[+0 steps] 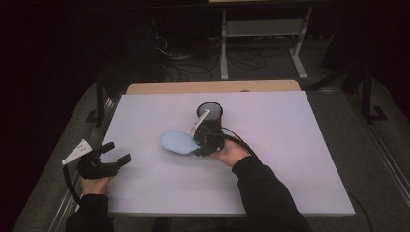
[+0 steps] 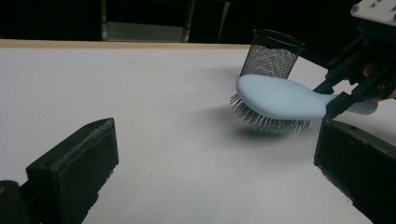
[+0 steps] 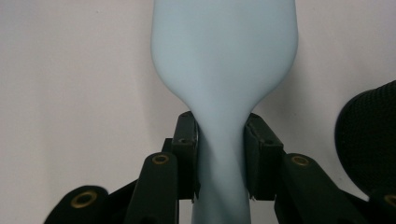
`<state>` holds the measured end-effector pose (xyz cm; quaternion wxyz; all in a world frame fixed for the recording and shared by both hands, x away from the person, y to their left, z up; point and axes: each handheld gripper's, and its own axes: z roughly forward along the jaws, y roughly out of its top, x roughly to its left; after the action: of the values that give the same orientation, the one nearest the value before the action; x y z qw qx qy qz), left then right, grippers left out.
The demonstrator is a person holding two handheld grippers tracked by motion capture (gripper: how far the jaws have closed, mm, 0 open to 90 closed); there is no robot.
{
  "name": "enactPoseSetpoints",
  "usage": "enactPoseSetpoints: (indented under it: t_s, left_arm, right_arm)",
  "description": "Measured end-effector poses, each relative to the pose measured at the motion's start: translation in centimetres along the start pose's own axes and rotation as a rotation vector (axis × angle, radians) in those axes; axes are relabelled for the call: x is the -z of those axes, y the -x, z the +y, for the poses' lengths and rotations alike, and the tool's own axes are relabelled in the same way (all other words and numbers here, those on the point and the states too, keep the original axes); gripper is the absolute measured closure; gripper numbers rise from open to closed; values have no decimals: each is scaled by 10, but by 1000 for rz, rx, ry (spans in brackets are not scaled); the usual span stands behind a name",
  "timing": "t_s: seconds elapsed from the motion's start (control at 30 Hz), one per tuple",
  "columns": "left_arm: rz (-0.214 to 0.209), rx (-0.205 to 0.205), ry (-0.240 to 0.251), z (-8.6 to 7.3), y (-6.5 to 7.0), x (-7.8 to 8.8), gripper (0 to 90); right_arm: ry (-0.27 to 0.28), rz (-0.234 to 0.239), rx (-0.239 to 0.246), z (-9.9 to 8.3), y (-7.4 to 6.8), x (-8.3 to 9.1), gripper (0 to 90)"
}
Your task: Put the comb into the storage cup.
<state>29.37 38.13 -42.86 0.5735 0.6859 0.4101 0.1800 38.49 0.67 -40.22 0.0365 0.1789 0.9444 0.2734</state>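
Right gripper view showed the right gripper (image 3: 219,158) clamped on a pale-blue plastic hairbrush's (image 3: 224,60) handle; the left gripper (image 2: 210,172) gaped, holding nothing.

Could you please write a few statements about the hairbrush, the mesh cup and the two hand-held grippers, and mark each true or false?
1. The right hand-held gripper clamps the light blue hairbrush by its handle. True.
2. The hairbrush lies flat on the table. False: it is held above the surface, bristles down, with its shadow beneath.
3. The black mesh cup stands upright. True.
4. The left hand-held gripper holds the cup. False: its jaws are open and empty, near the table's left edge.
5. The hairbrush is inside the cup. False: it is beside it.
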Motion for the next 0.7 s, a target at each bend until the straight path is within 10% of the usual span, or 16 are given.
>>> enactPoseSetpoints:
  t_s: [0.7]
  left_arm:
    - [0,-1,-13,-1,1,-1,0]
  right_arm:
    - [94,-34,27,-6,-4,46,681]
